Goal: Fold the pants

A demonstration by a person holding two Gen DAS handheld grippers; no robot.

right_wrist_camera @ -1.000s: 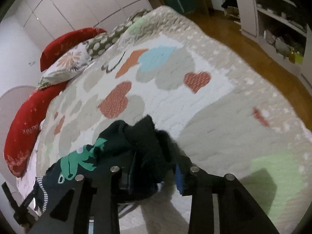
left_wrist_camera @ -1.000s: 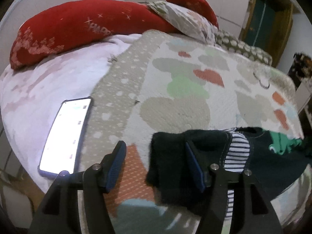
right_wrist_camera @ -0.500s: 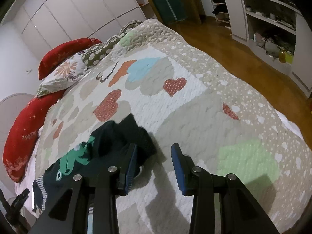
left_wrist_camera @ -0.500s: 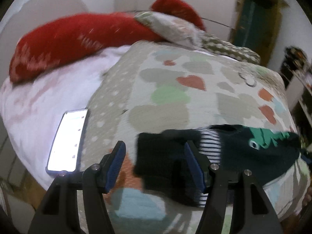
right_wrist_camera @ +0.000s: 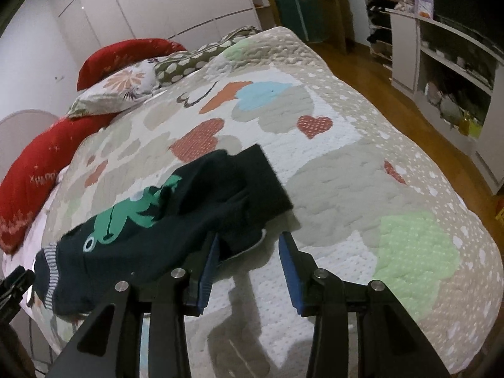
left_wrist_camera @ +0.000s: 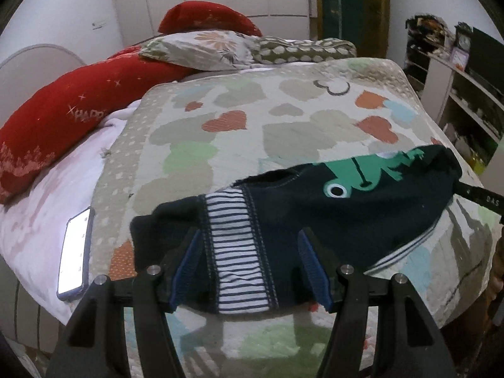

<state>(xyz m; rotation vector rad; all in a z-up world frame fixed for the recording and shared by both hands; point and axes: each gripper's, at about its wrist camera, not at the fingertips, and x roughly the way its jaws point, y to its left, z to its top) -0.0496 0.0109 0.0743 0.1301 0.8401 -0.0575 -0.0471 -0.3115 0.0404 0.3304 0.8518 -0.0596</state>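
left tool point(left_wrist_camera: 250, 267) sits low over the near edge of the bed point(left_wrist_camera: 299, 119), pointing toward the pillows, fingers spread wide with the pants point(left_wrist_camera: 315, 217) striped waistband lying between them; nothing pinched that i can see. right tool point(right_wrist_camera: 249, 264) is angled low over the quilt too, fingers apart, its left pad point(right_wrist_camera: 209, 261) just touching the dark leg end, the other pad over bare quilt. pants lie stretched across the near part of the bed, dark navy with a green frog print point(right_wrist_camera: 126, 217). the red pillow point(left_wrist_camera: 56, 126) has pale lettering that reads like "happ", rest is hidden. a phone point(left_wrist_camera: 75, 255) with its screen lit lies near the left edge; can't read the text on it.
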